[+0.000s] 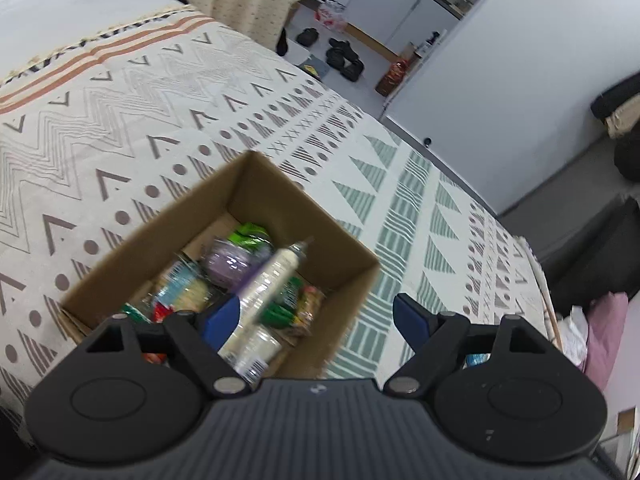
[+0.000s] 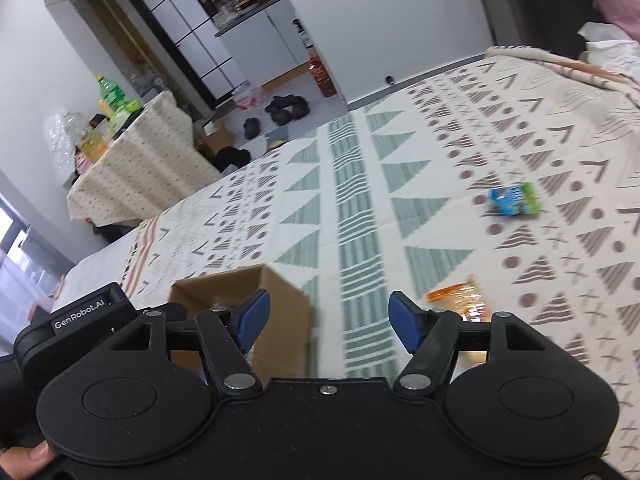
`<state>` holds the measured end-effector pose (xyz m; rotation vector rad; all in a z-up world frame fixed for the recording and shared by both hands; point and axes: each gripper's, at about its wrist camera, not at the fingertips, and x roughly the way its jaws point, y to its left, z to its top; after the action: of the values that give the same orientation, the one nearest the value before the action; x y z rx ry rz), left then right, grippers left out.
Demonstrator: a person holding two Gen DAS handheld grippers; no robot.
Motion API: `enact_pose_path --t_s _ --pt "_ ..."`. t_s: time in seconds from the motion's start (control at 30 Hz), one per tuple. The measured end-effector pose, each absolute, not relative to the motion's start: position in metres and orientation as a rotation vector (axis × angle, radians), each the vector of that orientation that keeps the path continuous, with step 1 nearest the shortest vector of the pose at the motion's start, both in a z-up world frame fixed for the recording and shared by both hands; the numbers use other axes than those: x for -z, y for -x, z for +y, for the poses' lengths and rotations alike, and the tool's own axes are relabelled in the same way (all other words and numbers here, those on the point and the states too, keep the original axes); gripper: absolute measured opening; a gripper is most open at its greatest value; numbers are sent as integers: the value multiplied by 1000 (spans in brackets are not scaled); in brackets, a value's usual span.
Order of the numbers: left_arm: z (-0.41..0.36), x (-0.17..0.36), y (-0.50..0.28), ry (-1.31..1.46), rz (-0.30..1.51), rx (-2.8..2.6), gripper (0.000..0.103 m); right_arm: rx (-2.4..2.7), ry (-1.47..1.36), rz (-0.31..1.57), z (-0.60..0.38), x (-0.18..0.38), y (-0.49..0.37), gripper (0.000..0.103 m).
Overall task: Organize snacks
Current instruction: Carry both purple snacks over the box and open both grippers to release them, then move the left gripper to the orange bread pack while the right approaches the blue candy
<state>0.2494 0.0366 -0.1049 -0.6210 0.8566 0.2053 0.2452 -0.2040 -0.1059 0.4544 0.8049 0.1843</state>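
An open cardboard box (image 1: 256, 184) sits on the patterned bedspread and holds several snack packets, among them a long white packet (image 1: 264, 280) and a purple one (image 1: 228, 260). My left gripper (image 1: 316, 320) is open and empty above the box's near right corner. The same box (image 2: 276, 312) shows low left in the right wrist view. My right gripper (image 2: 326, 320) is open and empty above the bedspread beside the box. An orange snack packet (image 2: 460, 300) lies just right of it. A blue-green packet (image 2: 514, 199) lies farther off on the bedspread.
The patterned bedspread (image 1: 160, 92) covers the bed. A cloth-covered table (image 2: 140, 160) with bottles stands beyond the bed. Shoes (image 1: 344, 58) lie on the floor by white cabinets. A pink cloth (image 1: 608, 328) lies at the bed's right edge.
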Motion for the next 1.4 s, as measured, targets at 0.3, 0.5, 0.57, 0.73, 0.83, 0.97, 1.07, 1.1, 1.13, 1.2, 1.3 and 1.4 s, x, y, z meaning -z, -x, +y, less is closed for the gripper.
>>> enact_pose_path --t_s 0.3,0.5,0.57,0.73,0.83,0.97,1.07,1.1,1.13,1.2,1.3,1.4 --pt "-9 103 -251 556 883 -167 83 -135 -482 776 -255 104 -238 70" --pt "-39 110 -257 519 930 -144 83 -108 -490 766 -291 113 -234 70" --pt "-50 113 -259 510 946 -131 83 -94 -497 763 -303 117 -234 70" --pt "-79 121 -264 491 977 -107 83 -93 -520 751 -331 130 -233 70" --pt "-96 126 -267 477 985 -97 83 -129 -519 733 -341 139 -233 70" --pt "-119 135 -271 443 1001 -89 81 -141 -557 727 -356 156 -232 70" --pt "-132 146 -276 433 1018 -95 80 -150 -594 739 -367 166 -237 70" --pt "-136 150 -277 430 1026 -99 80 -156 -623 740 -372 170 -238 70" --pt "-140 154 -279 426 1033 -105 79 -161 -644 738 -376 172 -240 70" --pt "-146 161 -282 416 1045 -118 78 -162 -654 732 -382 177 -244 70" --pt "-155 173 -288 411 1065 -137 74 -158 -684 746 -389 189 -252 70" --pt "-164 183 -294 398 1079 -146 70 -175 -704 762 -391 199 -263 70"
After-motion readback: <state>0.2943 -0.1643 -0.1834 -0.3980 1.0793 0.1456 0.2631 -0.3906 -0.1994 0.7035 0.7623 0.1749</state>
